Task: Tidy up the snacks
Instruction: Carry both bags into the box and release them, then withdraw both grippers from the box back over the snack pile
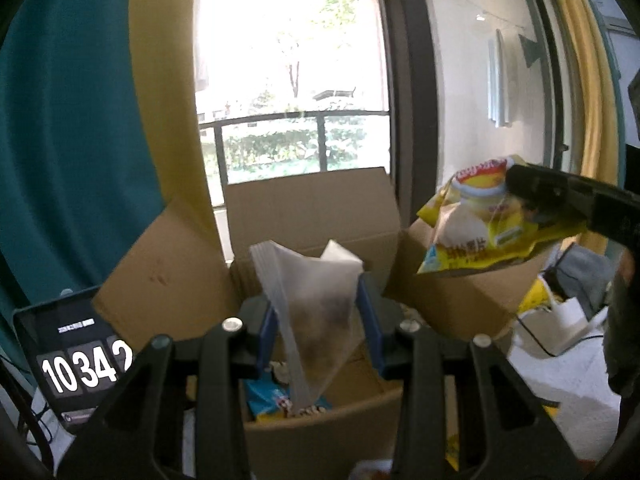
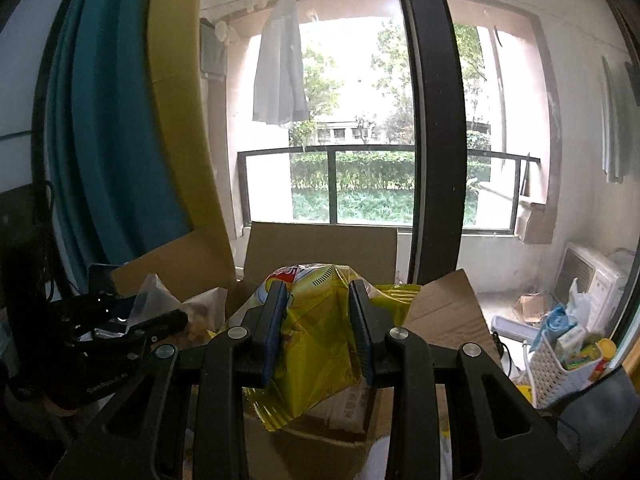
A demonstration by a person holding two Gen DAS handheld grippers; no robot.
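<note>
My left gripper (image 1: pixel 320 300) is shut on a clear plastic snack bag (image 1: pixel 316 300) with brown contents and holds it above an open cardboard box (image 1: pixel 320 428). A blue snack packet (image 1: pixel 268 396) lies inside the box. My right gripper (image 2: pixel 318 304) is shut on a yellow chip bag (image 2: pixel 312 344) and holds it over the same box (image 2: pixel 320 248). The chip bag also shows in the left wrist view (image 1: pixel 484 220), up at the right, held by the right gripper (image 1: pixel 532 196). The left gripper with its clear bag (image 2: pixel 156 300) shows at the left of the right wrist view.
The box flaps (image 1: pixel 168 276) stand open to the left, back and right. A tablet with a clock (image 1: pixel 68 364) leans at the left. A white basket of items (image 2: pixel 560 364) stands on the floor at right. Window glass and a dark frame (image 2: pixel 436 120) are behind.
</note>
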